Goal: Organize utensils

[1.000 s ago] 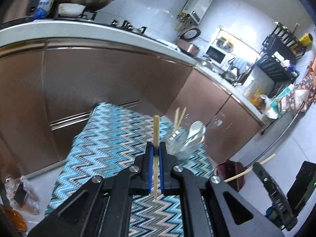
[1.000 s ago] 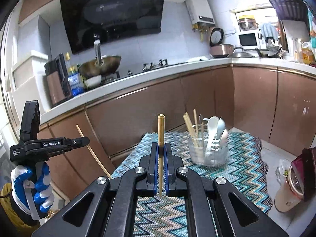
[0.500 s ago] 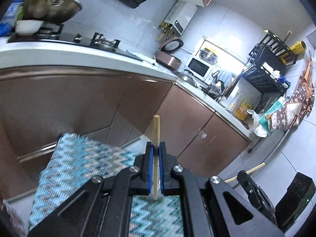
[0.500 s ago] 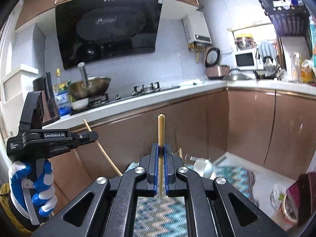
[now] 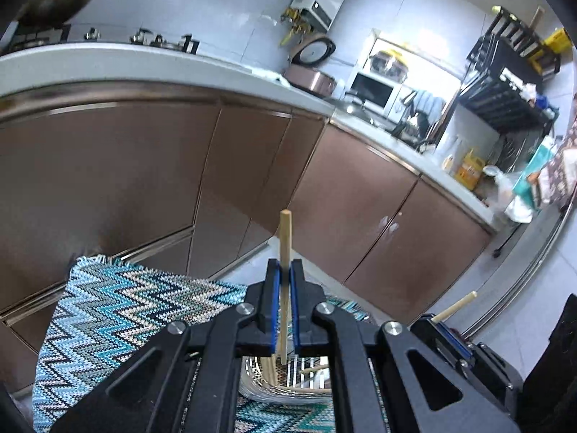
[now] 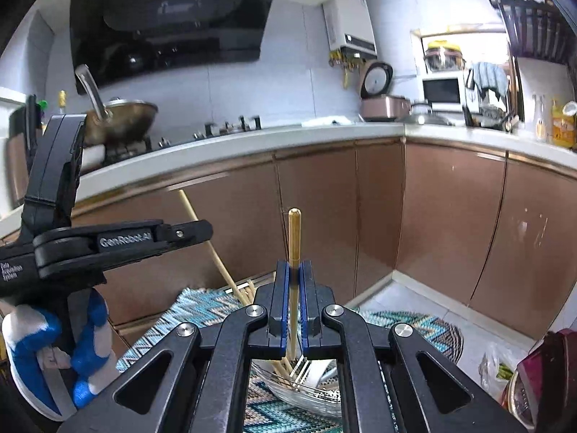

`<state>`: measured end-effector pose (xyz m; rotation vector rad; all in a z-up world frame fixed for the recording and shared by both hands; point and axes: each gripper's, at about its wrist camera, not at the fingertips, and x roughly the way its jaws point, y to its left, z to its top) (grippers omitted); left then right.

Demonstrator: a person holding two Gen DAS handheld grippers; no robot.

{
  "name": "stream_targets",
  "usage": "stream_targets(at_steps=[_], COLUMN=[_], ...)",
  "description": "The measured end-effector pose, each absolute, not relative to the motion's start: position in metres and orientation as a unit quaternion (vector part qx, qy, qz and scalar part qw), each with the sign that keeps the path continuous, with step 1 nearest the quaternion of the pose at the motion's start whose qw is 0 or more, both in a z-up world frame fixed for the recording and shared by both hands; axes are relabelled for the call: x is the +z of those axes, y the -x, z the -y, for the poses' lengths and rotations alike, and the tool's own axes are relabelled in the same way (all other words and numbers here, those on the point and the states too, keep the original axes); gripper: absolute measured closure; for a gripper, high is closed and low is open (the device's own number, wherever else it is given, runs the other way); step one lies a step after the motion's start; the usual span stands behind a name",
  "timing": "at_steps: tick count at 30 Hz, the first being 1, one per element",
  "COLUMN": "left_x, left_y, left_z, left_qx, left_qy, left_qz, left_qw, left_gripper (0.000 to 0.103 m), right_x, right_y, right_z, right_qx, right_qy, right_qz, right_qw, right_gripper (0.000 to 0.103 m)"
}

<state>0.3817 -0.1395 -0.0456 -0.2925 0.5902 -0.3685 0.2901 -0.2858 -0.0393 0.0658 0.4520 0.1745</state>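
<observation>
My left gripper (image 5: 285,270) is shut on a pale wooden chopstick (image 5: 285,238) that stands upright between its blue pads. My right gripper (image 6: 295,270) is shut on a golden-tipped chopstick (image 6: 294,238), also upright. Both hover just above a clear glass utensil holder (image 5: 288,382), which also shows in the right wrist view (image 6: 303,386), with several chopsticks and spoons inside. It stands on a blue zigzag cloth (image 5: 115,310). The left gripper body (image 6: 108,241) with its chopstick shows at the left of the right wrist view; the right gripper's chopstick end (image 5: 456,305) shows in the left wrist view.
Brown kitchen cabinets (image 6: 450,216) under a white counter (image 6: 324,133) stand close behind the cloth. A wok (image 6: 122,115), rice cooker (image 6: 382,101) and microwave (image 6: 441,90) sit on the counter. A maroon container (image 6: 541,379) sits at lower right.
Both grippers have moved forward and over the utensil holder, which has slid from ahead of the fingers to beneath them. Each still holds its chopstick.
</observation>
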Motion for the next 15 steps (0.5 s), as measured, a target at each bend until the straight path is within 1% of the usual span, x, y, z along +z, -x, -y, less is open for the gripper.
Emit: stream_targets(at_steps=[3, 4, 5, 6, 7, 8, 10, 11, 13, 15], left_x=[-0.058, -0.06, -0.06, -0.059, -0.057, -0.054, -0.047, -0.044, -0.035, -0.027], left_y=[-0.382, -0.38, -0.379, -0.376, -0.372, -0.368, -0.357, -0.352, -0.34, -0.325], left_z=[0.14, 0.138, 0.138, 0.137, 0.134, 0.132, 0.125, 0.122, 0.116, 0.11], left_qx=[-0.179, -0.177, -0.176, -0.176, -0.174, -0.173, -0.173, -0.172, -0.17, -0.167], left_qy=[0.137, 0.133, 0.129, 0.125, 0.122, 0.121, 0.125, 0.127, 0.131, 0.132], left_qz=[-0.293, -0.293, -0.291, -0.289, -0.286, -0.282, -0.271, -0.268, -0.261, -0.252], left_qw=[0.929, 0.93, 0.931, 0.933, 0.934, 0.936, 0.939, 0.94, 0.941, 0.944], left_gripper=[0.096, 0.096, 0.096, 0.096, 0.092, 0.086, 0.075, 0.073, 0.071, 0.068], right_x=[-0.048, -0.048, -0.048, -0.049, -0.048, -0.045, -0.039, -0.036, -0.027, -0.019], right_y=[-0.291, -0.293, -0.291, -0.29, -0.287, -0.283, -0.275, -0.271, -0.259, -0.249], right_z=[0.287, 0.288, 0.29, 0.29, 0.29, 0.291, 0.291, 0.291, 0.288, 0.285], right_qx=[0.084, 0.085, 0.083, 0.081, 0.079, 0.076, 0.069, 0.067, 0.059, 0.053], right_qy=[-0.037, -0.041, -0.048, -0.05, -0.054, -0.059, -0.066, -0.068, -0.07, -0.071], right_qz=[-0.229, -0.228, -0.225, -0.223, -0.218, -0.212, -0.198, -0.193, -0.18, -0.171], right_qw=[0.969, 0.969, 0.97, 0.97, 0.971, 0.973, 0.975, 0.976, 0.979, 0.981], right_gripper=[0.097, 0.095, 0.091, 0.081, 0.07, 0.067, 0.062, 0.06, 0.052, 0.049])
